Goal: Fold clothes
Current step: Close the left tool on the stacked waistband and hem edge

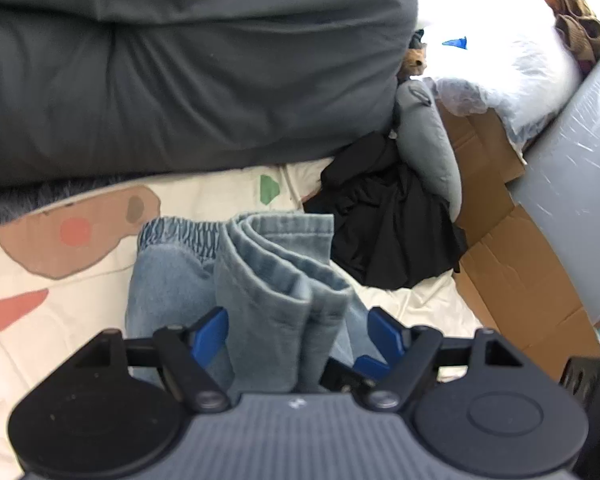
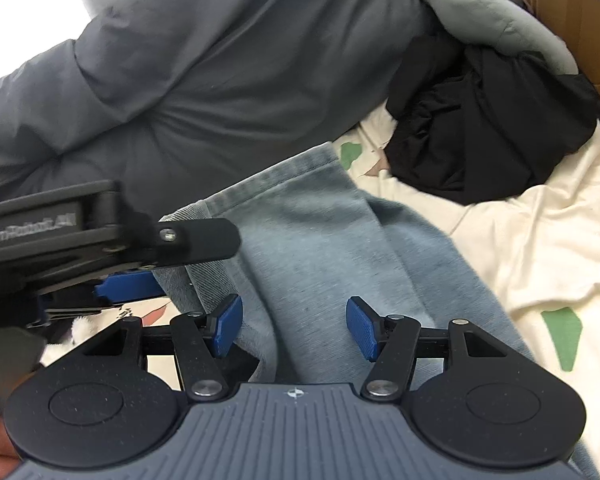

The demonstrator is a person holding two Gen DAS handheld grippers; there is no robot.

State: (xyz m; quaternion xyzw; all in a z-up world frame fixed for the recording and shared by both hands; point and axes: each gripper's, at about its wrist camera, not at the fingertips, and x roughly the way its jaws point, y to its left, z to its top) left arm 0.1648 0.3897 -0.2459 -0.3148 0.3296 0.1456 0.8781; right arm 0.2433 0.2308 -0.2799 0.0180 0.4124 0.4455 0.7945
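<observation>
Both grippers, left gripper (image 1: 296, 330) and right gripper (image 2: 294, 328), stand spread around folded jeans (image 1: 268, 276), pads not pressing; unheld layers may slump apart.

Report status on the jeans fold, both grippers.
Left gripper open, folded jeans between pads. Right gripper open over denim. Black garment heaped just beyond.
</observation>
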